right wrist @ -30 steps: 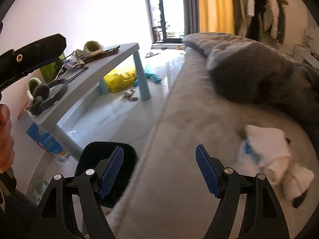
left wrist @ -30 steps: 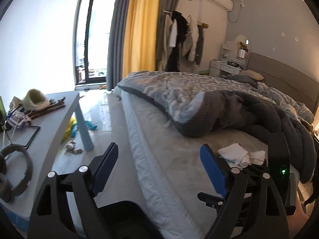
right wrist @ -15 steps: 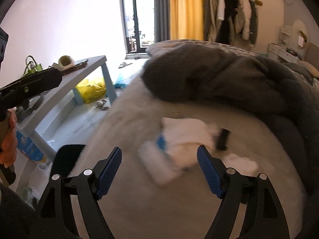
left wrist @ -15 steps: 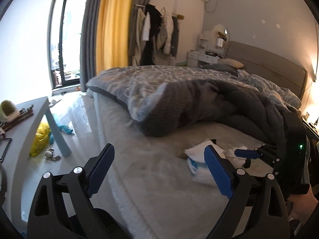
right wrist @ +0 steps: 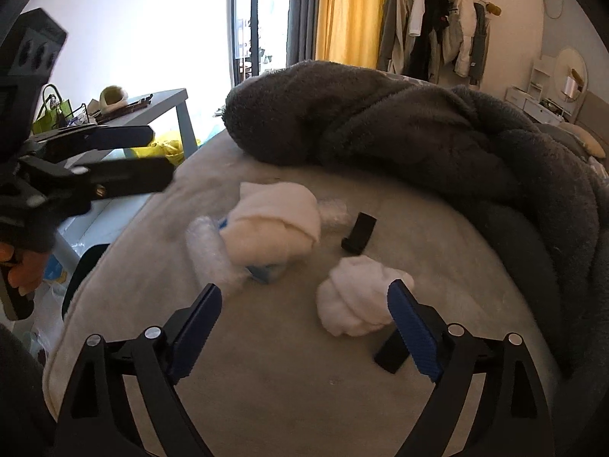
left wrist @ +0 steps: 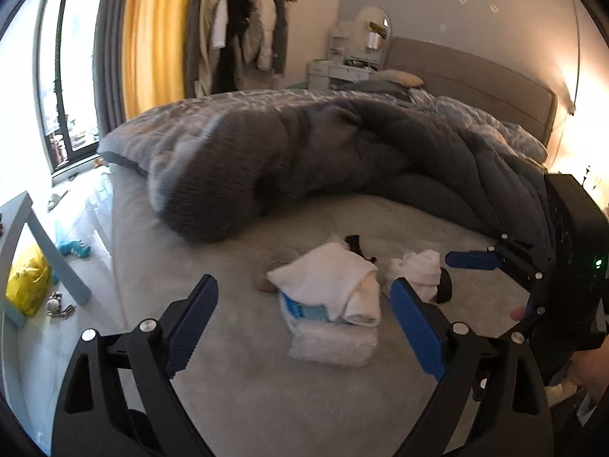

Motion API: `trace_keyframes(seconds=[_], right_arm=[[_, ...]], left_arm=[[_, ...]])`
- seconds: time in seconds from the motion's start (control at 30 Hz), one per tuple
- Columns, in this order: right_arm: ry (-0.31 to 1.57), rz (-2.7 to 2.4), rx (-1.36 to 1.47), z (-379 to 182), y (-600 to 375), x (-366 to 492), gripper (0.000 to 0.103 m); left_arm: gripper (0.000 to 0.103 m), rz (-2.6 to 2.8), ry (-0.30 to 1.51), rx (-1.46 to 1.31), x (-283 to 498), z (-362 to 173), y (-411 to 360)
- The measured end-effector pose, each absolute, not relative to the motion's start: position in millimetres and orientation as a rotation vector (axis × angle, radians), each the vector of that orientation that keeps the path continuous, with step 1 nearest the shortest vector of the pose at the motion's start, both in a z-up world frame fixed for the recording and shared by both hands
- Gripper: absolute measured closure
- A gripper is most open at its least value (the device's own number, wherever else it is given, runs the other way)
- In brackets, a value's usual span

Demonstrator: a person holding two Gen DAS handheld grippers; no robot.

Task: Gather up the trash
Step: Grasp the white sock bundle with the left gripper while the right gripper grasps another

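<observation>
While both hand-held grippers hang over the bed [left wrist: 236,388] with nothing between their pads, the trash lies in two heaps on the pale sheet, below the rumpled grey duvet [right wrist: 399,133]. The left hand-held gripper [left wrist: 304,327] has just been spreading its jaws and now frames the larger heap — a bundle of white tissue [left wrist: 331,285] draped over a blue-and-white tissue pack [left wrist: 327,337]. The right hand-held gripper [right wrist: 304,329] has likewise just been widening; the small tissue wad [right wrist: 357,301] sits just inside its right pad, not yet pinched.

To do the pick well, I would judge that each gripper should centre its heap first: the right one needs to shift toward the wad so that both pads meet it squarely, then sink until the tips press lightly into the sheet before closing. Loose tissue compresses — close fully. Two small black objects [right wrist: 359,233] lie near the wad; what they are I cannot tell, so keep the pads off them.
</observation>
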State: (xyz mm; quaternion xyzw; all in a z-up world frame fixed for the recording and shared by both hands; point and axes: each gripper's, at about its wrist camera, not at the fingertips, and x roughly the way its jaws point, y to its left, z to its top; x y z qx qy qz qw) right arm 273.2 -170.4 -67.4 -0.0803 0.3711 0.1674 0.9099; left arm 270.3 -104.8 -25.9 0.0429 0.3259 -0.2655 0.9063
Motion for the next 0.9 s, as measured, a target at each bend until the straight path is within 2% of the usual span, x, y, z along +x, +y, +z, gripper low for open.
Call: trace_keyframes(seconds=[0.47, 0.63, 0.77, 0.9], right_arm=[[0.759, 0.411, -0.217, -79.5, -187.5, 276.1, 0.01], [0.769, 0.403, -0.21, -83.5, -196.2, 277.8, 0.01], [0.778, 0.397, -0.2, -86.6, -202.1, 278.2, 0.01], [0.781, 0.398, -0.194, -88.1, -205.7, 277.6, 0.01]], left_arm=[[0.011, -0.592, 0.765, 0.131, 289.3, -65.0, -155.1], [0.02, -0.579, 0.79, 0.152, 293.6, -76.1, -163.9], [0.035, -0.562, 0.808, 0.13, 299.8, -82.4, -163.5], [0.044, -0.558, 0.817, 0.113, 302.7, -84.0, -162.3]])
